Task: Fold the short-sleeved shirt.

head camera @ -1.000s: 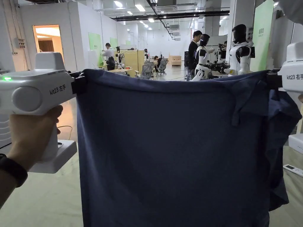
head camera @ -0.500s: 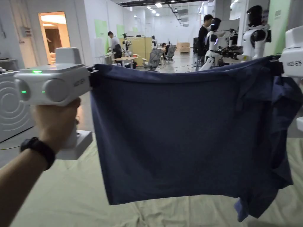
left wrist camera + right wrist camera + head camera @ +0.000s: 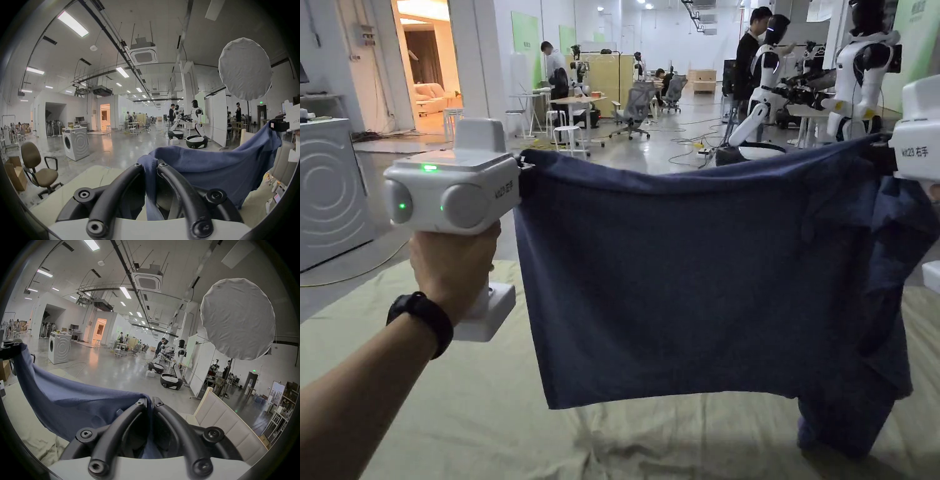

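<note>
My left hand-held gripper (image 3: 150, 166) and right hand-held gripper (image 3: 150, 400) each pinch a top corner of the blue short-sleeved shirt (image 3: 687, 281), stretched between them.

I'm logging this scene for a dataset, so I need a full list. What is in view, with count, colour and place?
shirt: one, dark blue, hanging in the air between the two grippers
cloth: one, pale beige, spread flat under the shirt
washing machine: one, white, on the floor at the left
office chair: one, brown with black arms, near left
humanoid robots: two, white and black, behind the shirt at the right
round diffuser: one, white, high at the right
people: several, far back in the hall
left gripper: one, white body with black jaws, shut on the shirt's left top corner
right gripper: one, same colours, shut on the shirt's right top corner
</note>
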